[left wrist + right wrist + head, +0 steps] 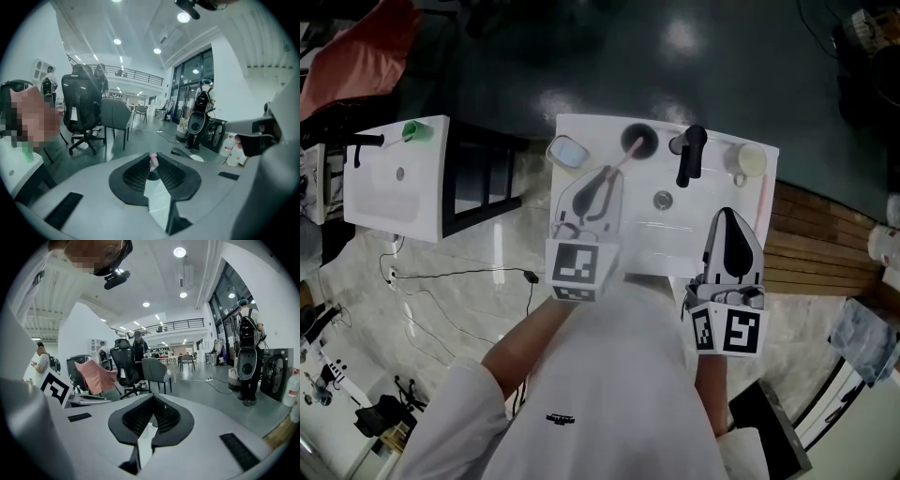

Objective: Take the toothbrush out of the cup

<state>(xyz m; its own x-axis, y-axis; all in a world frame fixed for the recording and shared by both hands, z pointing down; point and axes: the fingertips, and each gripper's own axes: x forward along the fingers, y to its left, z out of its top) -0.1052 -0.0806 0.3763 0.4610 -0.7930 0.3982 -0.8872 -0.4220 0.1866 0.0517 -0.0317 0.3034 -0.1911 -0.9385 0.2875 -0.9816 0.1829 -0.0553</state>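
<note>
The left gripper (607,174) is reaching over the back left part of the white washbasin (712,246), and its jaws are pinching the pink toothbrush (623,159) near one end, standing only narrowly apart around the thin handle. In the left gripper view, a pink stub of the toothbrush (153,161) is poking up between the ribbed pads (133,176) of the left gripper (152,165). From the jaw tips the toothbrush is slanting away toward the black cup (638,142) at the basin's back edge; its far end is lying over the cup's mouth, and whether it is clear of the rim cannot be told. The right gripper (727,215) is hovering over the basin's right side, near the drain (663,199) and in front of the black faucet (691,155). The right gripper (151,401) is showing its jaws pressed fully together with nothing between them.
</note>
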